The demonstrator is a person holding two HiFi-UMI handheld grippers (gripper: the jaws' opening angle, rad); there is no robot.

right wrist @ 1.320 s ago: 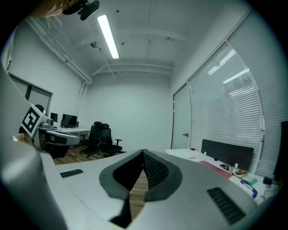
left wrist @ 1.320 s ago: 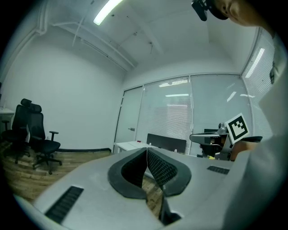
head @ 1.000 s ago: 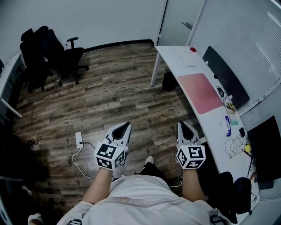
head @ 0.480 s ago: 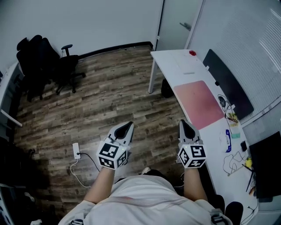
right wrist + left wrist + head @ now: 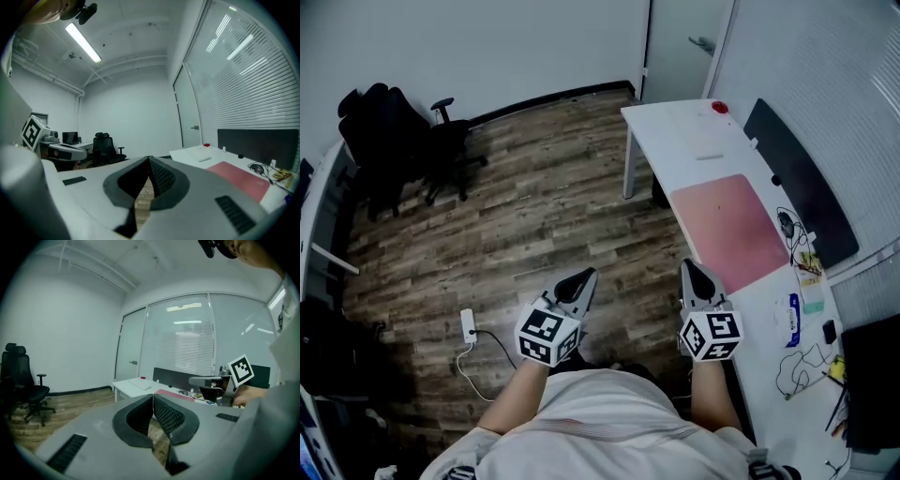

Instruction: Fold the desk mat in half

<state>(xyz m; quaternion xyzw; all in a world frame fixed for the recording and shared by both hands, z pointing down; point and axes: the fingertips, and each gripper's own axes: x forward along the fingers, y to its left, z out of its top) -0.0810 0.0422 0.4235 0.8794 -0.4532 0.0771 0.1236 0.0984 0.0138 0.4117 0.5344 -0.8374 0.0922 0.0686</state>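
Note:
A pink desk mat (image 5: 731, 228) lies flat on the white desk (image 5: 675, 122) at the right of the head view; it also shows as a pink sheet (image 5: 243, 176) in the right gripper view and a thin pink strip (image 5: 174, 394) in the left gripper view. My left gripper (image 5: 586, 276) hovers over the wooden floor, jaws shut and empty. My right gripper (image 5: 687, 265) is held beside the desk's near edge, short of the mat, also shut with nothing in it.
On the desk sit a red object (image 5: 718, 107), a black panel (image 5: 797, 178), cables and small items (image 5: 797, 309). Black office chairs (image 5: 394, 141) stand at the far left. A white power strip (image 5: 469, 325) with its cord lies on the floor.
The view has shifted, so the desk and mat sit lower and nearer to my right gripper. Both grippers stay shut and keep their places in front of the body.

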